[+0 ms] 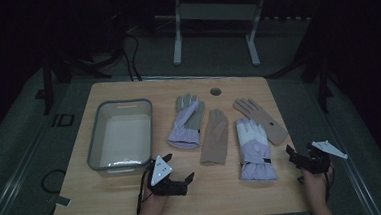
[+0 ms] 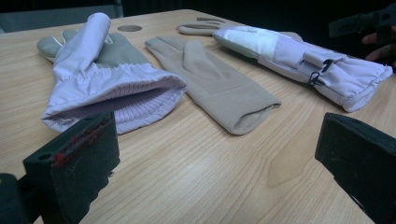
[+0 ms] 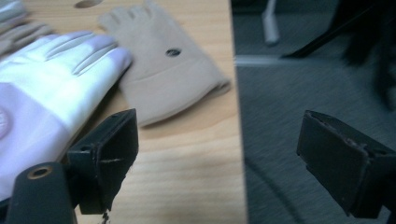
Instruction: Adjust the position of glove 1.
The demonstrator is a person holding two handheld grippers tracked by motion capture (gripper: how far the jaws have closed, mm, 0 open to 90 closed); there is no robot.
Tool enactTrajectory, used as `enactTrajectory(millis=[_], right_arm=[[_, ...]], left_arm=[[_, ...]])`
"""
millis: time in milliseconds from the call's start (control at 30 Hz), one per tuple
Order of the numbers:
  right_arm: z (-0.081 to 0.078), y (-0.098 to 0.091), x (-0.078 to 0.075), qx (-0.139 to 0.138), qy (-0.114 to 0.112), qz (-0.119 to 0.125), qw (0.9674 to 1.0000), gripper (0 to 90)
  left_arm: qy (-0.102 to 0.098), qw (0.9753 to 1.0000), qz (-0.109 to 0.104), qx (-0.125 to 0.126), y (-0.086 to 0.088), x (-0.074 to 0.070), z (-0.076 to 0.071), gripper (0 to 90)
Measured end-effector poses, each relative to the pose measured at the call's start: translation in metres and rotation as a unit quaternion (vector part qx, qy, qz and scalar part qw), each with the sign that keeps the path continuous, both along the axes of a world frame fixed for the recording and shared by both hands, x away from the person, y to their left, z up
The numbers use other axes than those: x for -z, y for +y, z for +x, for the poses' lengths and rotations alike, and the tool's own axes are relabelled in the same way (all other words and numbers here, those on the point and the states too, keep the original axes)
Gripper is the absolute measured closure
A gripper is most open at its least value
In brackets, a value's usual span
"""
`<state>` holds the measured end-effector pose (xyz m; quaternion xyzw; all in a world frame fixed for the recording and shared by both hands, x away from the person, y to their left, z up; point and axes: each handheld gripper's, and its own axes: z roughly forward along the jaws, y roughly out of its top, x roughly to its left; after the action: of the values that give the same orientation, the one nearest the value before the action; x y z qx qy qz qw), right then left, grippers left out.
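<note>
Several gloves lie flat on the wooden table (image 1: 83, 194). A lavender and grey glove (image 1: 187, 120) (image 2: 107, 79) lies next to a beige glove (image 1: 215, 136) (image 2: 219, 79). To the right are a white and lavender glove (image 1: 253, 148) (image 2: 303, 56) (image 3: 46, 79) and a second beige glove (image 1: 259, 119) (image 3: 163, 70). My left gripper (image 1: 179, 167) (image 2: 215, 154) rests low near the front edge, open and holding nothing, pointing at the glove cuffs. My right gripper (image 1: 293, 159) (image 3: 224, 154) hovers open at the table's right edge, beside the white and lavender glove, with nothing between its jaws.
A grey plastic bin (image 1: 95, 143) stands on the left half of the table, just behind my left gripper. A round cable hole (image 1: 215, 91) is near the far edge. Grey floor (image 3: 317, 70) drops off past the right edge; a white frame (image 1: 213, 16) stands beyond the table.
</note>
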<state>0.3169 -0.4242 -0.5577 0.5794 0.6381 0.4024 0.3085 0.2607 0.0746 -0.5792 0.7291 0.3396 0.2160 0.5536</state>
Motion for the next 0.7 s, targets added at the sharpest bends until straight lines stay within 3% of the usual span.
enactTrajectory(millis=[33, 100, 167, 300, 533, 700], right_arm=[[0.0, 0.0, 0.0, 0.0, 0.0, 0.0, 1.0, 12.7], [0.006, -0.007, 0.003, -0.015, 0.058, 0.044, 0.9972, 13.1], [0.005, -0.009, 0.001, -0.011, 0.053, 0.041, 0.9976, 14.0], [0.004, -0.01, -0.006, -0.016, 0.048, 0.059, 0.997, 13.9], [0.006, 0.002, -0.039, -0.043, 0.012, -0.005, 0.999, 13.8], [0.014, 0.009, -0.057, -0.058, 0.034, 0.009, 0.9977, 12.6]], left_arm=[[0.0, 1.0, 0.0, 0.0, 0.0, 0.0, 0.0, 0.0], [0.0, 1.0, 0.002, 0.001, -0.001, 0.0, 0.0, 0.0], [0.001, 1.0, 0.002, 0.003, -0.001, 0.0, 0.0, 0.0], [0.002, 1.0, -0.001, 0.003, 0.0, 0.0, 0.0, 0.0], [0.003, 1.0, -0.001, 0.007, 0.0, 0.0, 0.0, 0.0], [0.003, 1.0, -0.002, 0.006, 0.0, 0.0, 0.0, 0.0]])
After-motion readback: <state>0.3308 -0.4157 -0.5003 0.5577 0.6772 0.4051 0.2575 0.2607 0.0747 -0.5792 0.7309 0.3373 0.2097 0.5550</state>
